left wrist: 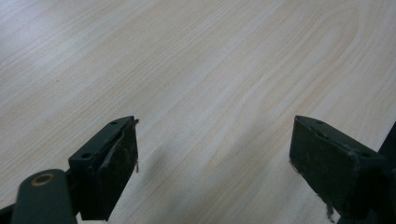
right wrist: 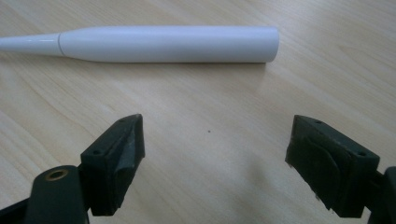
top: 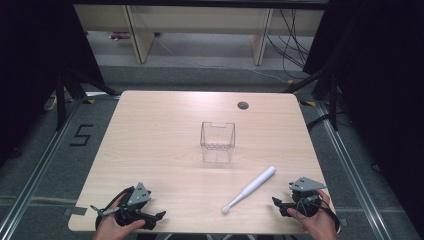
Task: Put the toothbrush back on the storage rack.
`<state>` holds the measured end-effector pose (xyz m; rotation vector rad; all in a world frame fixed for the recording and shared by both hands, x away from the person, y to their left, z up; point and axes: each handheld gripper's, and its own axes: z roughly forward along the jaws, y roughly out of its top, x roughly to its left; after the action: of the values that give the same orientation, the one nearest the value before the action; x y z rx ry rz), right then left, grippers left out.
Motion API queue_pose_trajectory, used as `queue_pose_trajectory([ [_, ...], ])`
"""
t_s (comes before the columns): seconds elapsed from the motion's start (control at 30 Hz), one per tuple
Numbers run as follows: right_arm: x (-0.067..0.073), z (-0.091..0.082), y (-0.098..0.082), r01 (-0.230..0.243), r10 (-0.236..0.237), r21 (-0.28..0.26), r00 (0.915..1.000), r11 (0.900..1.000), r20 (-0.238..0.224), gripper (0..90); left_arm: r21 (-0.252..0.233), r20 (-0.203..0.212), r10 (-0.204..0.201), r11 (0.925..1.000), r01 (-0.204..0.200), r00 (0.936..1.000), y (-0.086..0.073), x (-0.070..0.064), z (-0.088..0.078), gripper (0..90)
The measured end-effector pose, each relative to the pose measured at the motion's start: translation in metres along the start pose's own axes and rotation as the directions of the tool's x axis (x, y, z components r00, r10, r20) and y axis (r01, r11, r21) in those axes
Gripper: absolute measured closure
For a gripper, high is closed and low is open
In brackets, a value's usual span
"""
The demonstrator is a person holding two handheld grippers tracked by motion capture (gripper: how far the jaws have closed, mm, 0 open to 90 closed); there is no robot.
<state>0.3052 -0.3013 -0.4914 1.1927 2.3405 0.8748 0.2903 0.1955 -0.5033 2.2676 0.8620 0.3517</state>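
Note:
A white electric toothbrush (top: 250,189) lies flat on the light wooden table (top: 150,135), handle toward the back right, brush head toward the front. A clear plastic cup (top: 218,141) stands upright at the table's middle, behind the toothbrush. My right gripper (top: 278,205) rests at the front right edge, open and empty; in the right gripper view the toothbrush (right wrist: 163,44) lies across just beyond the fingertips (right wrist: 123,140). My left gripper (top: 156,217) sits at the front left edge, also open, with bare wood between its fingers (left wrist: 116,144).
A round cable hole (top: 243,105) sits near the table's back edge. Beyond the table stand wooden furniture legs (top: 137,35) and loose cables (top: 295,45) on the floor. A hand (top: 115,230) holds each gripper at the front edge.

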Motion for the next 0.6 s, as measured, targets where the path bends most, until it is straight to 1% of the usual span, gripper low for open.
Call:
queue_pose_trajectory([
  [0.03, 0.0002, 0.0002, 0.0002, 0.003, -0.003, 0.000, 1.0000, 1.000, -0.001, 19.2, 0.001, 0.000, 0.001, 1.0000, -0.001, 1.0000, 0.0000, 0.0001, 0.0000, 14.8],
  [0.07, -0.0019, 0.0011, 0.0006, 0.047, -0.047, -0.020, 0.9988, 0.999, 0.016, 19.2, 0.001, 0.000, 0.008, 1.0000, -0.008, 1.0000, 0.0002, 0.0004, -0.0002, 14.8],
  [0.1, 0.0001, 0.0007, 0.0004, 0.022, -0.022, -0.010, 0.9997, 1.000, 0.009, 19.2, 0.000, 0.000, 0.004, 1.0000, -0.004, 1.0000, 0.0001, 0.0002, 0.0000, 14.8],
  [0.13, 0.0000, 0.0009, 0.0007, 0.025, -0.025, -0.013, 0.9997, 1.000, 0.005, 19.4, 0.000, 0.000, 0.004, 1.0000, -0.004, 1.0000, 0.0001, 0.0001, 0.0000, 14.8],
  [0.17, 0.0004, 0.0008, 0.0008, 0.018, -0.018, -0.007, 0.9998, 1.000, -0.002, 19.9, -0.003, 0.001, -0.006, 1.0000, 0.006, 1.0000, -0.0001, -0.0005, 0.0005, 14.8],
  [0.2, 0.0004, 0.0016, 0.0009, 0.031, -0.031, -0.026, 0.9995, 0.999, 0.006, 20.7, -0.003, 0.000, -0.007, 1.0000, 0.007, 1.0000, -0.0001, -0.0005, 0.0006, 14.8],
  [0.27, 0.0003, 0.0021, 0.0009, 0.038, -0.038, -0.033, 0.9993, 0.999, 0.007, 21.1, -0.004, 0.001, -0.003, 1.0000, 0.003, 1.0000, 0.0000, -0.0003, 0.0006, 14.8],
  [0.3, 0.0016, 0.0012, 0.0019, 0.029, -0.029, -0.018, 0.9996, 0.999, 0.001, 21.3, -0.001, 0.000, 0.000, 1.0000, 0.000, 1.0000, 0.0000, 0.0000, 0.0006, 14.8],
  [0.33, 0.0028, 0.0025, 0.0016, 0.024, -0.024, -0.030, 0.9997, 0.999, 0.000, 21.3, 0.007, 0.006, 0.001, 1.0000, -0.001, 1.0000, 0.0003, 0.0006, 0.0004, 14.8],
  [0.37, 0.0009, 0.0031, 0.0024, 0.055, -0.055, -0.036, 0.9985, 0.998, -0.001, 21.2, 0.009, 0.006, 0.001, 1.0000, -0.001, 1.0000, 0.0003, 0.0007, 0.0004, 14.8],
  [0.4, 0.0003, 0.0037, 0.0028, 0.068, -0.068, -0.038, 0.9977, 0.997, 0.008, 20.7, 0.009, 0.006, 0.002, 1.0000, -0.002, 1.0000, 0.0004, 0.0007, 0.0004, 14.8],
  [0.43, 0.0013, 0.0034, 0.0032, 0.057, -0.057, -0.031, 0.9983, 0.998, 0.009, 20.3, 0.008, 0.006, 0.002, 1.0000, -0.002, 1.0000, 0.0005, 0.0006, 0.0004, 14.8],
  [0.47, 0.0014, 0.0040, 0.0040, 0.047, -0.047, -0.037, 0.9988, 0.998, 0.013, 20.0, 0.005, 0.008, -0.003, 1.0000, 0.003, 1.0000, 0.0004, 0.0002, 0.0004, 14.8],
  [0.5, 0.0014, 0.0044, 0.0046, 0.049, -0.048, -0.044, 0.9988, 0.998, 0.008, 20.0, -0.002, 0.009, -0.003, 1.0000, 0.003, 1.0000, 0.0000, -0.0005, 0.0006, 14.8],
  [0.53, 0.0013, 0.0047, 0.0055, 0.043, -0.042, -0.058, 0.9990, 0.997, 0.013, 20.0, -0.004, 0.007, -0.006, 1.0000, 0.006, 1.0000, -0.0001, -0.0007, 0.0010, 14.8],
  [0.57, 0.0008, 0.0046, 0.0063, 0.048, -0.048, -0.058, 0.9988, 0.997, 0.004, 20.0, 0.001, 0.001, 0.000, 1.0000, 0.000, 1.0000, -0.0001, 0.0000, 0.0011, 14.8],
  [0.6, 0.0016, 0.0045, 0.0073, 0.039, -0.038, -0.058, 0.9993, 0.998, 0.004, 20.0, 0.002, 0.003, 0.008, 1.0000, -0.008, 1.0000, 0.0000, 0.0005, 0.0012, 14.8],
])
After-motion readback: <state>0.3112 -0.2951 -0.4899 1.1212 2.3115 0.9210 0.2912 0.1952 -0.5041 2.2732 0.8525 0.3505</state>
